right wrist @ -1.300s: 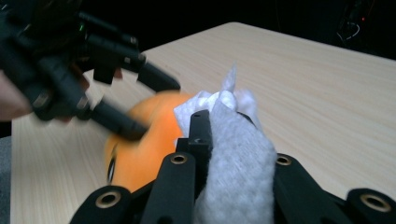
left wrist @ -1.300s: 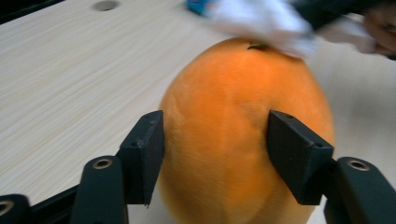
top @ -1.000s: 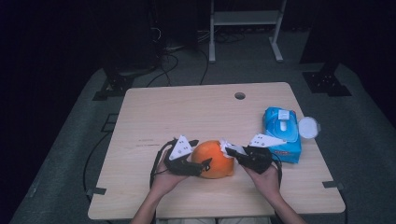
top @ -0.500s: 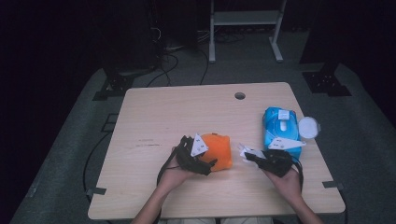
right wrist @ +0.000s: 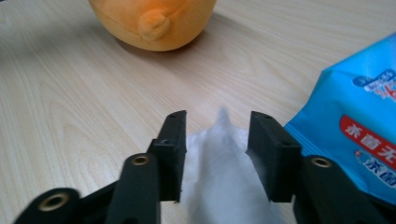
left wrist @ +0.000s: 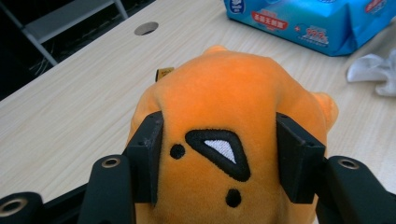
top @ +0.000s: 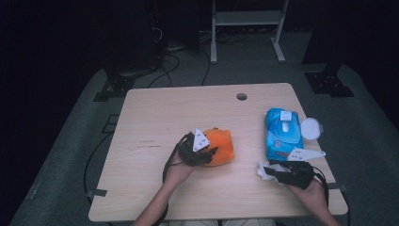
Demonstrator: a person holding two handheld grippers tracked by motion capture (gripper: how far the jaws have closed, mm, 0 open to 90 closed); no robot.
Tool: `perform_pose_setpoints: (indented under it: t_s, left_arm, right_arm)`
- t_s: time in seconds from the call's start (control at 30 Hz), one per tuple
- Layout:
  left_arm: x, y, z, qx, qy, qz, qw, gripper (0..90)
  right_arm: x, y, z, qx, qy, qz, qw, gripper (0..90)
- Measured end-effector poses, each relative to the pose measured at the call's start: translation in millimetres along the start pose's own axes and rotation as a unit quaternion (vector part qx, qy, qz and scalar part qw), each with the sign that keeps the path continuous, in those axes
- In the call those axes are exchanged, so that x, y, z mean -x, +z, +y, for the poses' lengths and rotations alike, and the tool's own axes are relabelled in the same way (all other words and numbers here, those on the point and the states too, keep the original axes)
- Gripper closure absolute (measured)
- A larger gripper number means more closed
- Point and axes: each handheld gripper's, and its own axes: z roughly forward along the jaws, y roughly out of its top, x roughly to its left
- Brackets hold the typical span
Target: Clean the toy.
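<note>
Two black jaws of the left gripper have just closed and press into a round, velvety orange plush toy at centre frame on the pale wood-grain table. Lower right, the right gripper has just been opening around a crumpled white wipe, beside the glossy blue wipes pack.

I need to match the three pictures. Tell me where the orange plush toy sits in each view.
High view: the orange plush toy lies just left of the table's middle, near the front.
Left gripper view: it spans the centre and bottom, pressed between two black fingers.
Right gripper view: it sits at the top edge, left of centre.
Shared landmark: the blue wipes pack.
</note>
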Motion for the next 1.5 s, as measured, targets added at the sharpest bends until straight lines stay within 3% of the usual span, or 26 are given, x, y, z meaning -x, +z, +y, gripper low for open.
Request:
perform_pose_setpoints:
  t_s: [0.2,0.3,0.4,0.77,1.23,1.5]
  left_arm:
    - [-1.0,-4.7,-0.7,-0.001,-0.007,-0.02,0.9998,32.9]
    - [-3.9,-11.2,0.4,0.005,-0.028,-0.045,0.9986,26.0]
    - [-6.1,-21.0,-0.4,0.021,-0.045,-0.051,0.9974,23.6]
    - [-14.3,-48.9,-5.5,0.038,-0.054,-0.038,0.9971,17.3]
    - [-25.3,-74.8,-30.9,0.017,-0.073,-0.02,0.997,12.2]
    - [-30.6,-85.8,-49.3,0.014,-0.097,-0.014,0.9951,11.3]
  right_arm:
    - [-3.0,-2.2,3.5,0.015,-0.008,0.014,0.9997,53.2]
    - [-3.4,-3.4,4.3,0.022,-0.005,0.015,0.9996,52.7]
    - [-2.9,-5.5,5.6,0.028,-0.003,0.016,0.9995,52.2]
    - [-2.4,-9.2,8.4,0.042,0.002,0.013,0.999,49.8]
    - [-3.2,-9.0,9.3,0.042,0.007,0.01,0.9991,47.5]
    - [-2.4,-5.7,10.8,0.039,0.006,0.009,0.9992,46.1]
